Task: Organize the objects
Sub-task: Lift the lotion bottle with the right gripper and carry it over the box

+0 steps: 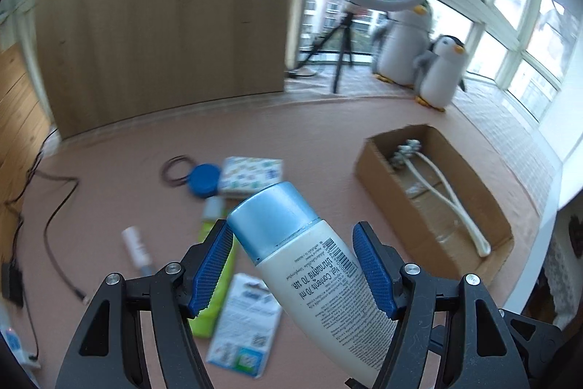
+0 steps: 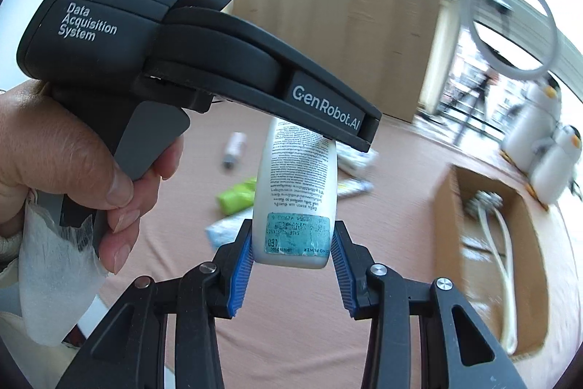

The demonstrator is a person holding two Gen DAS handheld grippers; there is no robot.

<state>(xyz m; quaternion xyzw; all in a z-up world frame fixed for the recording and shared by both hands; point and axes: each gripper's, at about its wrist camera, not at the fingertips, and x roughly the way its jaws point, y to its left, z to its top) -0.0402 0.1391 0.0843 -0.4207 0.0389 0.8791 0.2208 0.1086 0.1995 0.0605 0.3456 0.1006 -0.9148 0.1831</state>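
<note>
1. Far left of the right wrist view: one hand (image 2: 73, 163) curled around the grip of the left hand-held gripper (image 1: 291, 232), forefinger on the trigger, a scrap of white tissue pinched under the lower fingers.
2. Left hand-held gripper raised above the pink surface (image 1: 309, 133), jaws partly open. One white bottle (image 1: 317, 272) with a blue cap lying aslant between them, cap pointing away. Left pad against the cap, a gap at the right pad's tip; cannot tell whether gripped.
3. Right hand-held gripper (image 2: 291, 236) aimed at the bottle's base, both blue pads pressed to its sides, closed on it. Bottle in mid-air, left of the box.
4. Seven loose things below on the pink surface: white stick (image 1: 136, 248), loop of bands (image 1: 176, 166), blue round lid (image 1: 204, 179), small tube (image 1: 213, 206), green pack (image 1: 215, 279), white-and-blue pack (image 1: 244, 323), patterned pack (image 1: 253, 174).
5. One ring light (image 1: 397, 4) overhead.
6. One open cardboard box (image 1: 386, 195), one white forked massager (image 1: 481, 243) inside.
7. Two plush penguins, large (image 1: 404, 42) and small (image 1: 442, 75), side by side by the windows.
</note>
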